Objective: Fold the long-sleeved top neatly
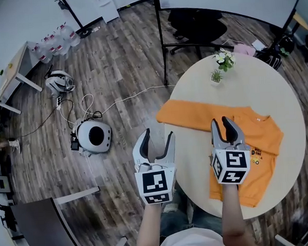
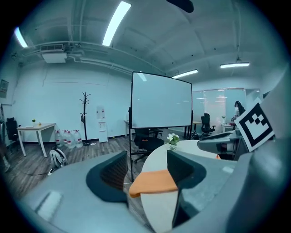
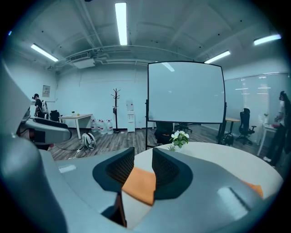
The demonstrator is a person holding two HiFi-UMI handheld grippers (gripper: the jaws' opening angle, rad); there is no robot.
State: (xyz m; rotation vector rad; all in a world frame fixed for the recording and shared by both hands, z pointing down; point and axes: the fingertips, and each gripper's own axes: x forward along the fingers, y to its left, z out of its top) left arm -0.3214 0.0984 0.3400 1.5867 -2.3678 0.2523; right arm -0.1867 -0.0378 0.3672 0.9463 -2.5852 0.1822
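R gripper [image 1: 221,122] over top [image 1: 258,140] (part hidden)

The long-sleeved top [image 1: 247,140], right of centre in the head view, is bright orange with a small yellow-and-dark chest print (too small to read). The round table [image 1: 275,82] is pale cream, and the floor [image 1: 115,70] is grey-brown wood planking. The left gripper [image 1: 158,133] and right gripper [image 1: 222,121] are grey with black pads, and their cubes carry black-and-white square markers.
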